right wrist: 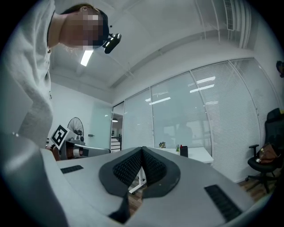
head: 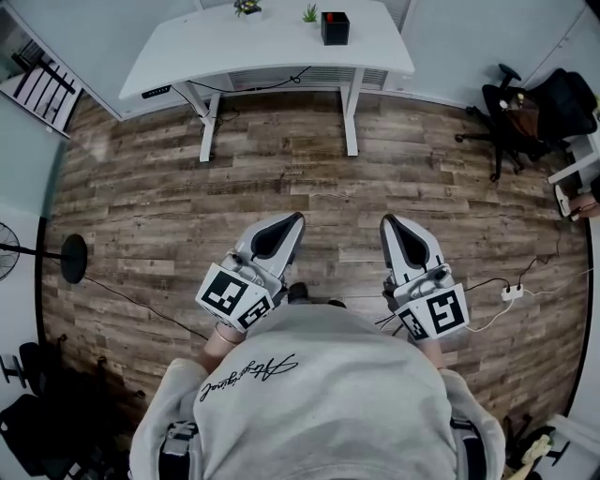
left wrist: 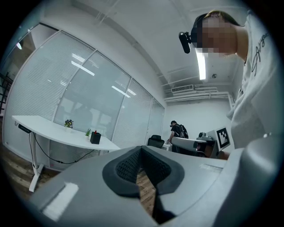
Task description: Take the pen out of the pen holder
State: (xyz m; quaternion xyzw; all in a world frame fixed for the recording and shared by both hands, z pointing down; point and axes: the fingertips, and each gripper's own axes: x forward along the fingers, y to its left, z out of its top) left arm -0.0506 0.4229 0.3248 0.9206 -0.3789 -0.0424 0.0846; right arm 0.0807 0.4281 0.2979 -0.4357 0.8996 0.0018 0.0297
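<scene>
A white desk [head: 272, 42] on plank floor [head: 281, 178] bears the pen holder [head: 335, 28], pen [left wrist: 95, 131] barely discernible; left claw [head: 297, 218] and right claw [head: 386, 221] are pressed together.

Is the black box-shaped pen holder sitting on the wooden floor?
No, the black box-shaped pen holder stands on top of the white desk, beside a small green plant.

A white desk [head: 234, 47] is seen on a wood-plank floor [head: 281, 178]. A small flowering plant [head: 247, 7] and a green plant [head: 310, 13] are set along the desk's far edge. A black office chair [head: 511, 117], a power strip [head: 512, 292] and a fan's round base [head: 73, 258] are placed well apart.
</scene>
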